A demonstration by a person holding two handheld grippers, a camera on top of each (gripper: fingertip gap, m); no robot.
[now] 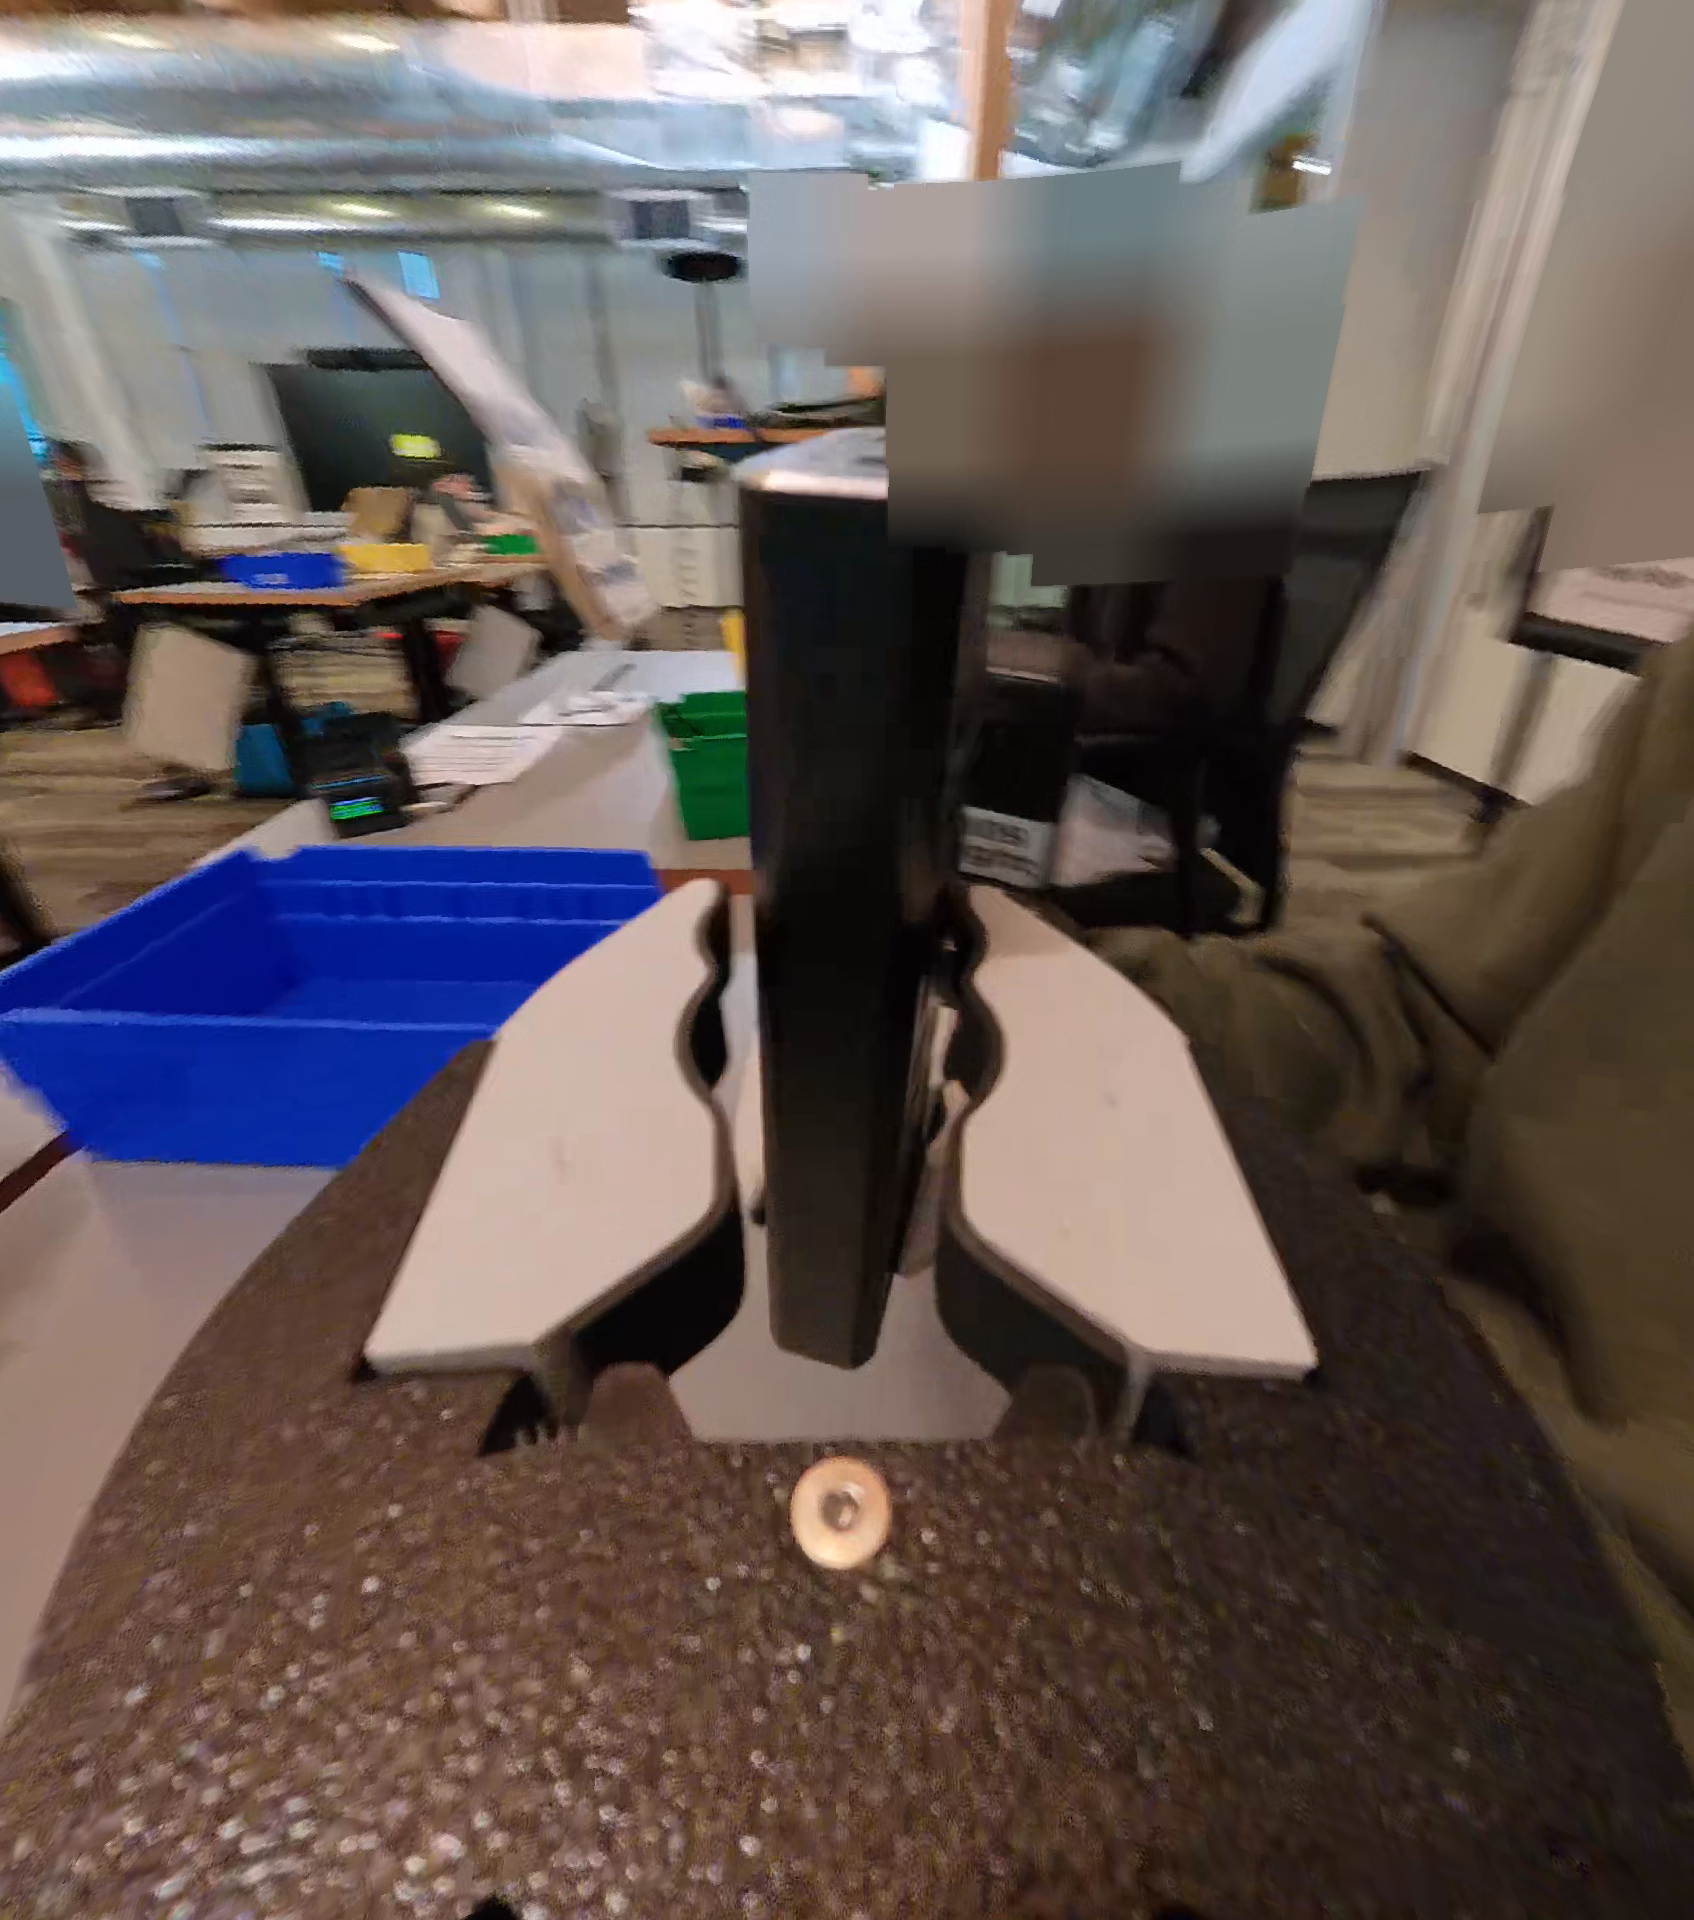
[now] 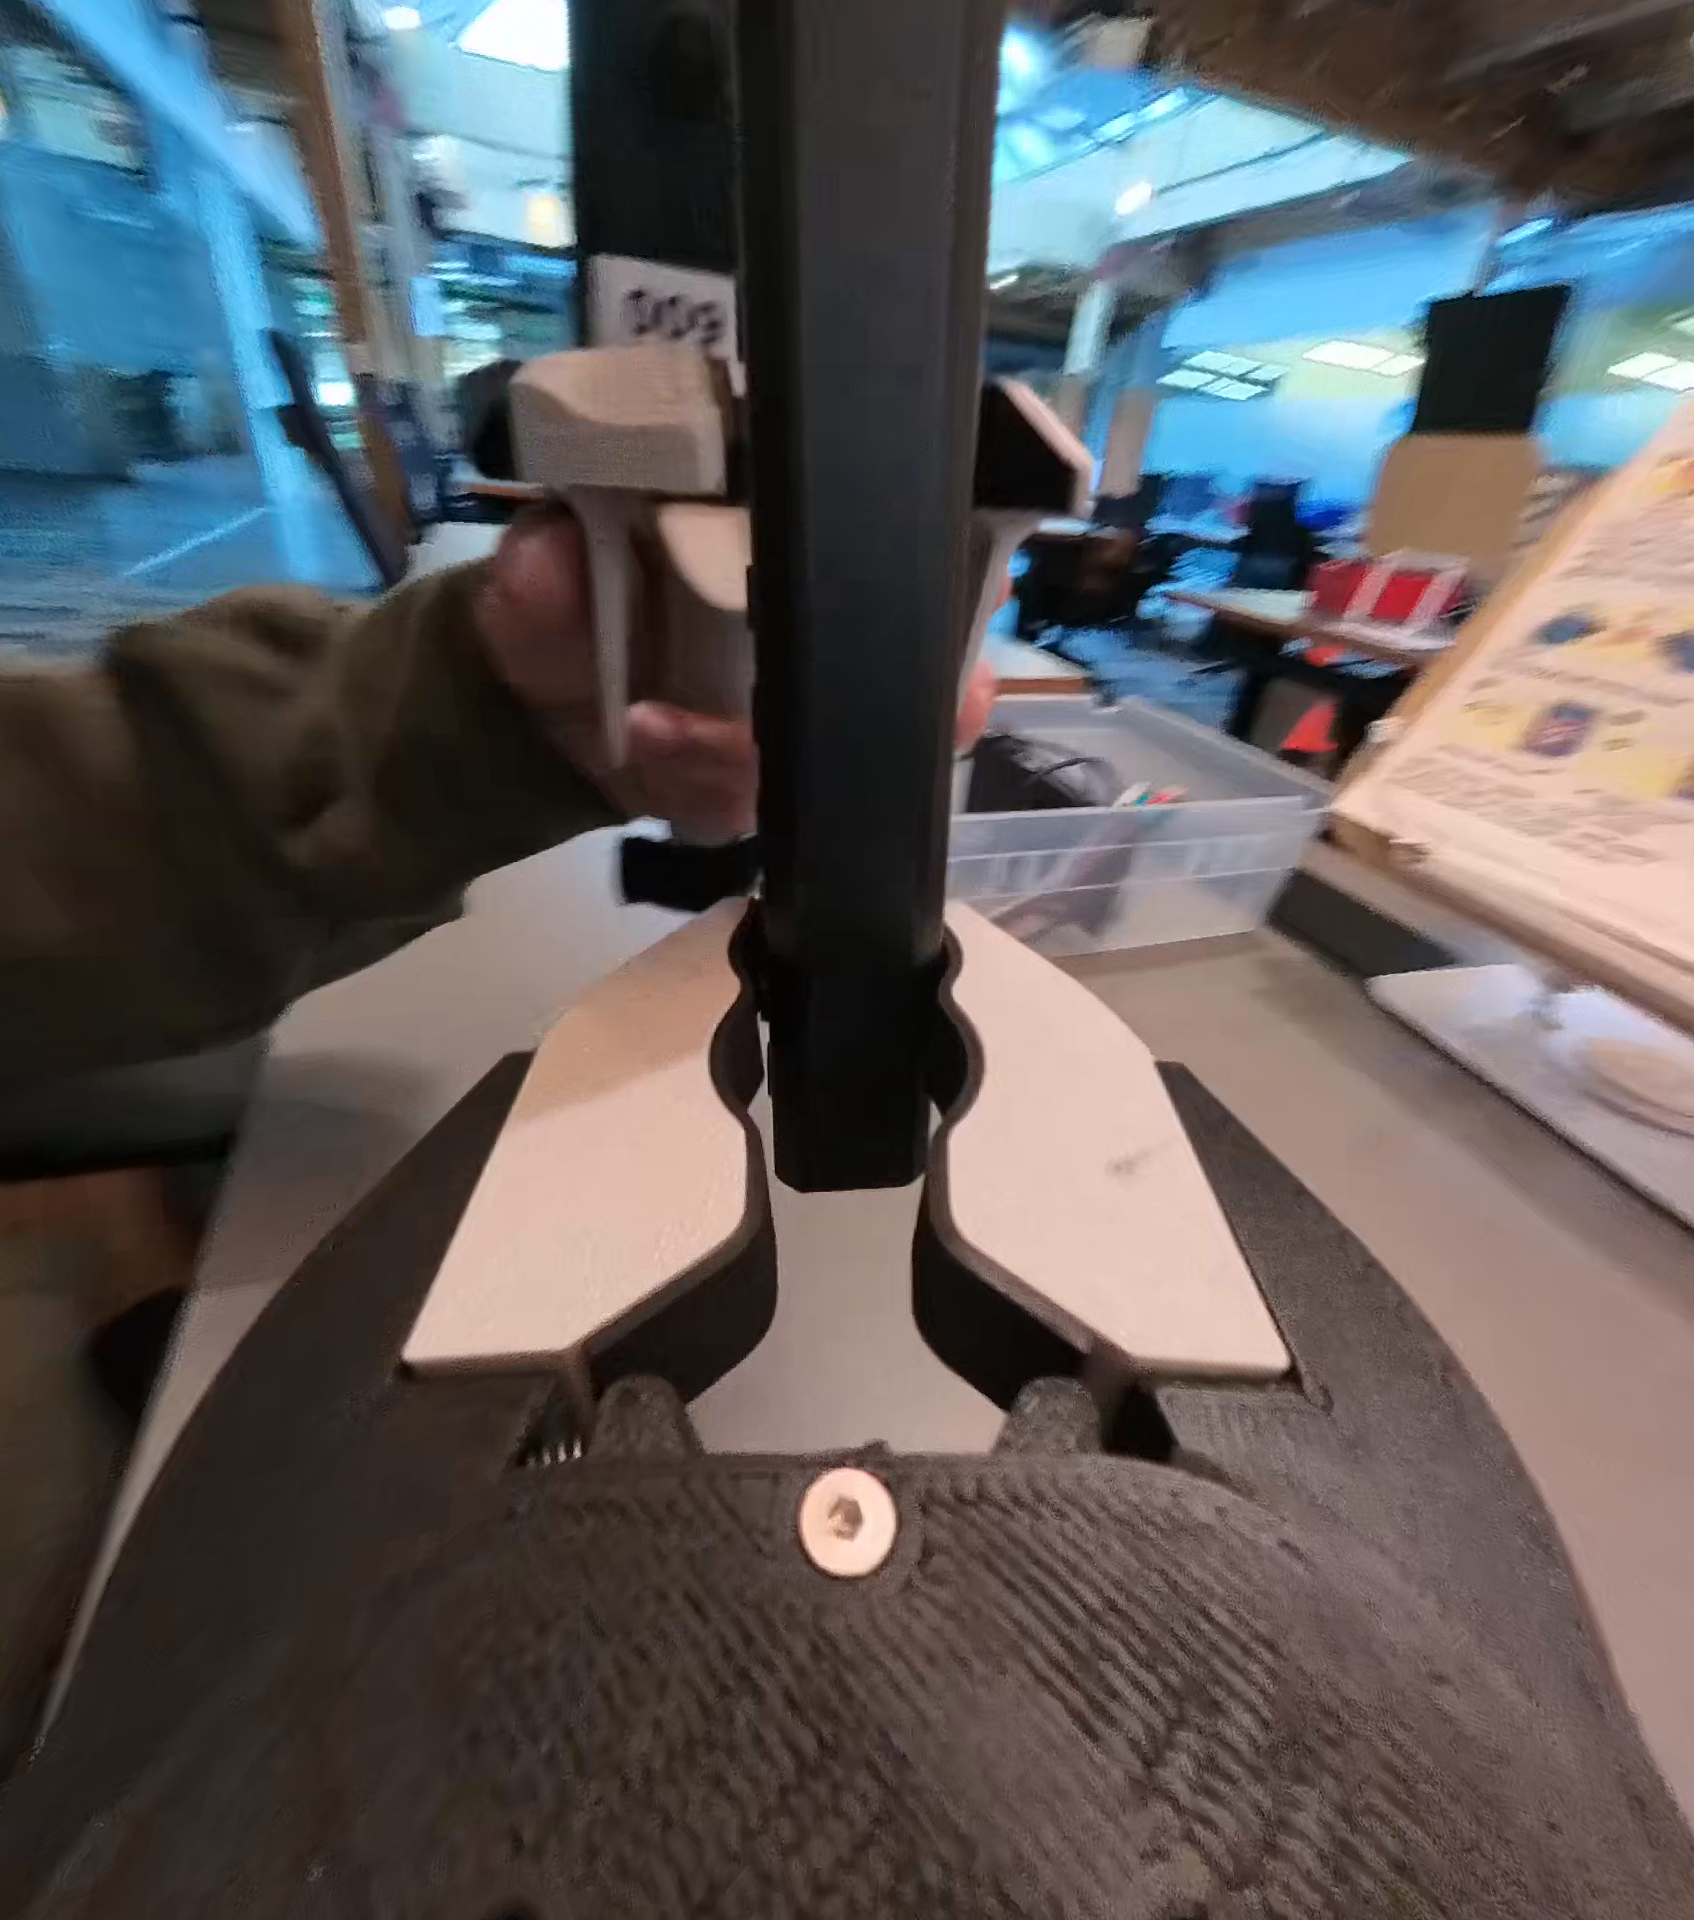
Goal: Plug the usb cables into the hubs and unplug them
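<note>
Holding one long black hub [image 1: 838,935] from both ends: left gripper [image 1: 838,1049] and right gripper [image 2: 848,1039] are each closed on it, lifted off the desk [image 2: 1445,1299], likely to steady it for plugging. Right view alone shows the opposite gripper and hand [image 2: 614,665]; left view alone shows a blue bin [image 1: 303,997]. No cable visible.

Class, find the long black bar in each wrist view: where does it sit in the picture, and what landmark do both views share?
Left wrist view: the black bar stands upright at centre, clamped by the left gripper.
Right wrist view: the black bar runs from the top edge to centre, clamped by the right gripper; the left gripper grips it farther up.
Shared landmark: the olive sleeve.
</note>
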